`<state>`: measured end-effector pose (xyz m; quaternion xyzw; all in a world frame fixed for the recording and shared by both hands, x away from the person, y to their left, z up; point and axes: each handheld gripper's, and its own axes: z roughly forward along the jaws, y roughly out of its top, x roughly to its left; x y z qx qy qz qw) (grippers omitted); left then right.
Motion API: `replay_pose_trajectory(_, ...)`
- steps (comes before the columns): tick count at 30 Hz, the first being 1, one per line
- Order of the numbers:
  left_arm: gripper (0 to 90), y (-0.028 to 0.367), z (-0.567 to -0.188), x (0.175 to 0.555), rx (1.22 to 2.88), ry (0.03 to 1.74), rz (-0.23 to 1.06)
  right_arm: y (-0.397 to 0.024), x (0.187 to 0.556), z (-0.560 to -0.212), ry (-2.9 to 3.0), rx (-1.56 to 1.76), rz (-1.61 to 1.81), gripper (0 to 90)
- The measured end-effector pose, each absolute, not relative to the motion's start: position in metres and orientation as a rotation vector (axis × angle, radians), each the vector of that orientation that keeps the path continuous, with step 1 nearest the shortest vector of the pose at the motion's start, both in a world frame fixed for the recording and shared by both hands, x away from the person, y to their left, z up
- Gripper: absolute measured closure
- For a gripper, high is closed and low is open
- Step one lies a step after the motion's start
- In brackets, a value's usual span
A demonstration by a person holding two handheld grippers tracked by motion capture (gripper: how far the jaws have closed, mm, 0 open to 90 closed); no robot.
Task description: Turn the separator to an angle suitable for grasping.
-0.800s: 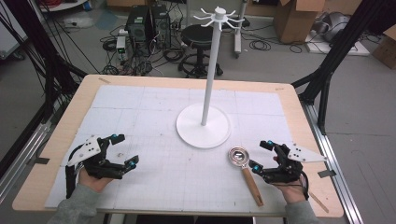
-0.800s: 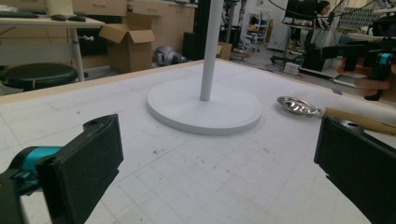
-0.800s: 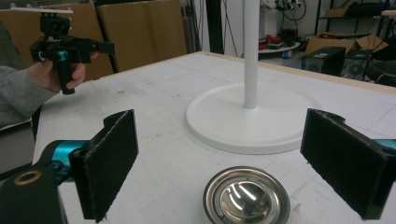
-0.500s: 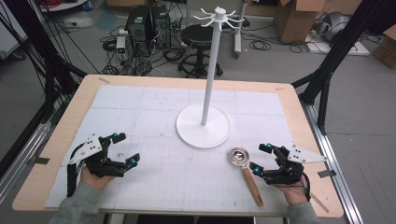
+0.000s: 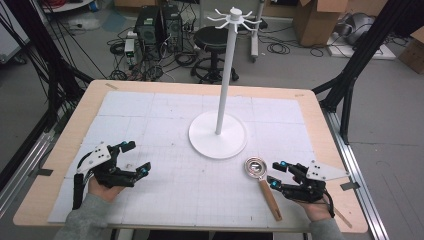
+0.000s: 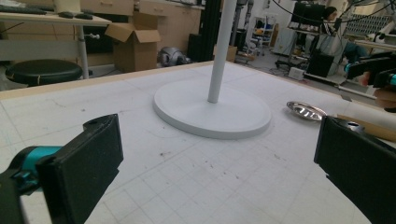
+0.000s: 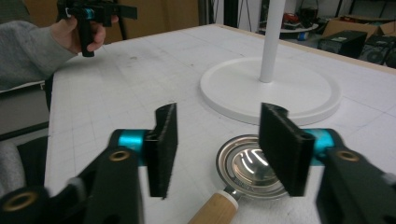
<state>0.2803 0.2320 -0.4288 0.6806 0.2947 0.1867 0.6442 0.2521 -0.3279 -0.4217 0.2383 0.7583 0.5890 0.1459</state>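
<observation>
A: High view first. The ladle (image 5: 262,184) lies near the worktop's front right corner, bowl just off the front rim of the stand (image 5: 218,134), wooden handle running back toward the front edge. The right claw (image 5: 276,174) sits beside that handle, jaws apart with nothing between them. The left claw (image 5: 134,156) rests well away, toward the front left corner, also spread.

B: So nothing's held. What does the pick call for?

A: I'd say close on the handle, not the bowl. The bowl is shiny and rounded and would likely slip; the wood gives the pads something flat.

B: Left claw view?

A: Its two pads stand wide at the frame's edges, bare worktop between them. Ahead is the stand's base (image 6: 212,108), and beyond it the ladle's bowl (image 6: 306,110).

B: And the right claw view?

A: Here the pads (image 7: 161,148) are partly spread, the bowl (image 7: 246,165) on the worktop just ahead and the handle (image 7: 213,210) coming in below between them. No pad touches it. My call: lower until the handle sits between the pads, square the wrist across it, then squeeze near the bowl end so it hangs steadily for the stand's hooks (image 5: 233,17).
</observation>
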Motion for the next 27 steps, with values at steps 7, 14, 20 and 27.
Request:
replay_pose_trajectory(7,1.7,0.232,-0.429,0.278,1.571,0.663,0.433,-0.328,0.252,-0.424,2.225,0.726,1.659,76.5)
replay_pose_trajectory(14,1.7,0.231,-0.429,0.28,1.571,0.674,0.436,-0.327,0.253,-0.426,2.269,0.728,1.658,86.3)
replay_pose_trajectory(20,1.7,0.231,-0.43,0.282,1.564,0.676,0.431,-0.33,0.249,-0.427,2.277,0.755,1.64,89.9)
replay_pose_trajectory(27,1.7,0.231,-0.432,0.285,1.563,0.68,0.429,-0.331,0.248,-0.433,2.349,0.75,1.59,89.9)
